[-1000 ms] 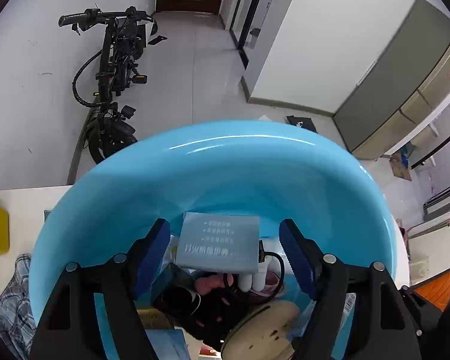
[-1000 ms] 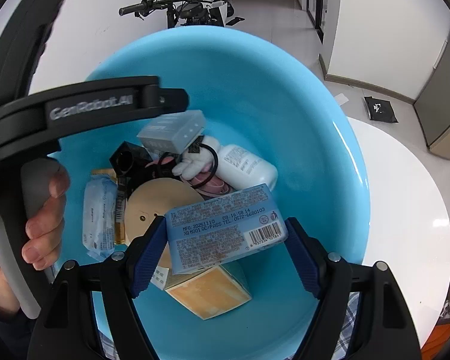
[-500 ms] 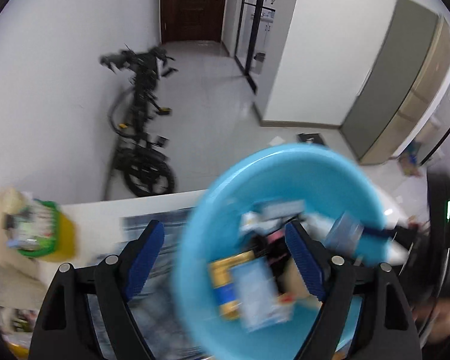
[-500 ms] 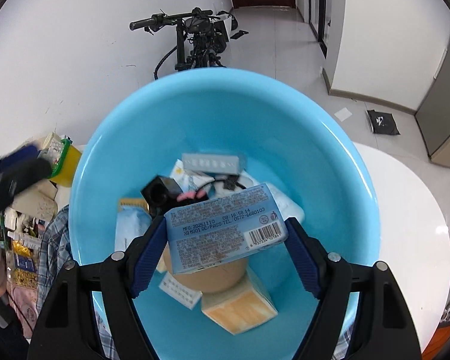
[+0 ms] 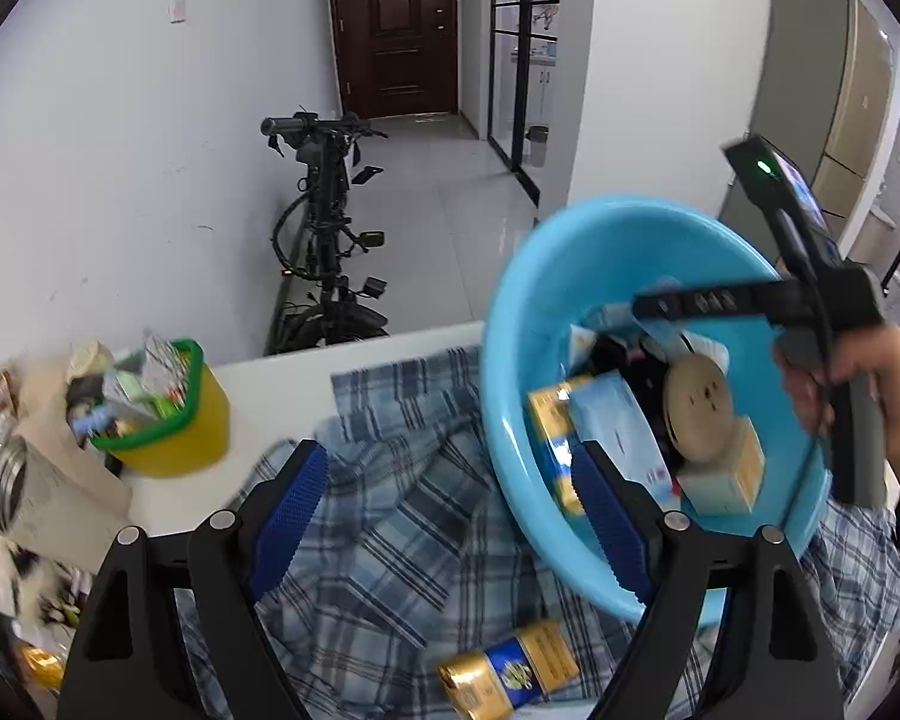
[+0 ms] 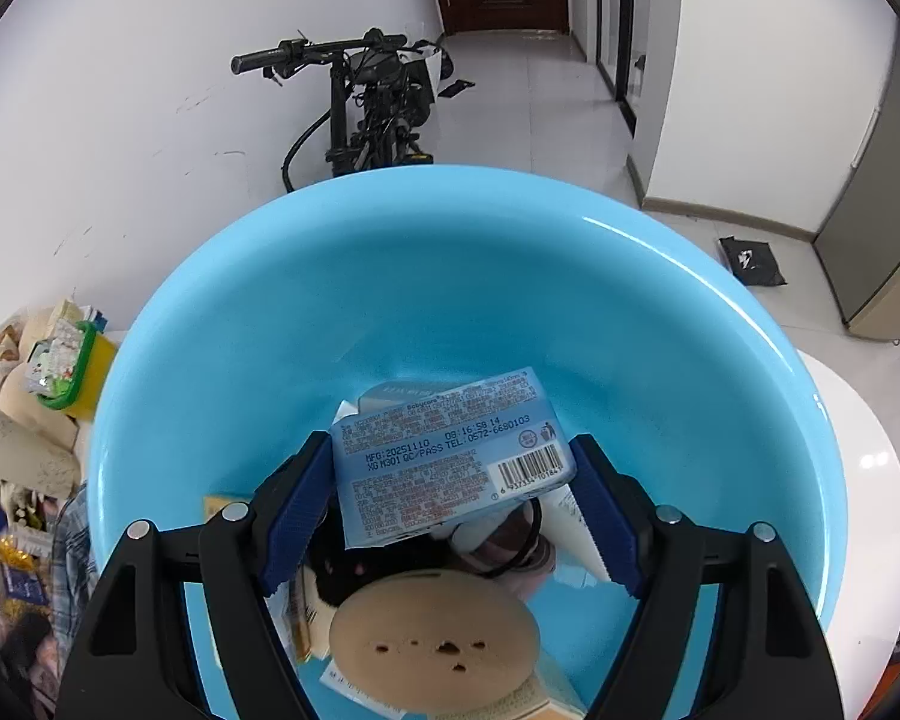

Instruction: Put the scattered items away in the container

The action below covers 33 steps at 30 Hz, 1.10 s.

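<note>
The light blue basin [image 5: 510,360] stands on a plaid cloth [image 5: 390,420] and holds several items, among them a round beige disc [image 6: 432,630] and a beige box [image 5: 726,474]. My right gripper [image 6: 450,456] is shut on a blue wipes pack [image 6: 444,462] with a barcode, held above the basin's [image 6: 450,252] inside. My left gripper [image 5: 444,480] is open and empty over the cloth, just left of the basin. A gold and blue packet [image 5: 510,669] lies on the cloth below it. In the left wrist view, a hand [image 5: 858,384] holds the right gripper over the basin.
A yellow basket with a green rim [image 5: 168,426], full of small packets, stands at the left on the white table. A glass jar [image 5: 6,474] and bags crowd the far left edge. Behind the table, a black bike [image 5: 330,228] leans by the wall.
My left gripper let the grey box go into the basin, opened wider and swung out to the left over the cloth. The right gripper shifted slightly over the basin, still holding the pack.
</note>
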Available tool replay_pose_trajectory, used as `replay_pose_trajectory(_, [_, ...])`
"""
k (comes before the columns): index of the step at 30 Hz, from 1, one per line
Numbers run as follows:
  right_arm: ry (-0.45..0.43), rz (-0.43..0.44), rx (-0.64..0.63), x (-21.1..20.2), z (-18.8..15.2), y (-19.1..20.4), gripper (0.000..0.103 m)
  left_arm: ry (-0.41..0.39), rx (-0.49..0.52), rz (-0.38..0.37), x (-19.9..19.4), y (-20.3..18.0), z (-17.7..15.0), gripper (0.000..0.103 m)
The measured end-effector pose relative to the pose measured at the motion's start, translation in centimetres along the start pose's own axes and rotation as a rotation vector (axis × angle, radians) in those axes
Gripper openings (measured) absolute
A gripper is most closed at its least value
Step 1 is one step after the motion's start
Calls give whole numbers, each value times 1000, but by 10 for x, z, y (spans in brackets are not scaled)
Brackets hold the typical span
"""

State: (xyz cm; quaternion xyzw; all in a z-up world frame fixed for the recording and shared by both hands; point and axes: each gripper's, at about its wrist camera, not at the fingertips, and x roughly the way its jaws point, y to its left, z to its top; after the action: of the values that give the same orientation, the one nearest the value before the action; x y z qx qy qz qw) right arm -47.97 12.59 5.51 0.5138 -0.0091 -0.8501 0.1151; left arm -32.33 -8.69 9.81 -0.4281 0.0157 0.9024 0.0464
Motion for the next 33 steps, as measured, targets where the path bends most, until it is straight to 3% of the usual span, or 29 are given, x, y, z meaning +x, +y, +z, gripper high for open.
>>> replay_pose_trajectory(4, [-5, -27, -4, 3, -1, 1, 78, 33, 14, -45, 8, -11, -16, 85])
replay_pose_trajectory(9, [-31, -12, 25, -2, -3, -3, 80, 44, 52, -33, 12, -24, -28, 85])
replay_pose_trajectory(12, [-53, -15, 19, -9, -5, -3, 87, 44, 49, -44, 10, -26, -33, 85])
replay_pose_trajectory(17, [-100, -47, -38, -28, -10, 2, 96, 14, 67, -7, 4, -30, -40, 85])
replay_pose_trajectory(33, [-252, -18, -188, -129, -83, 16, 98, -154, 19, -3, -62, -45, -57, 86])
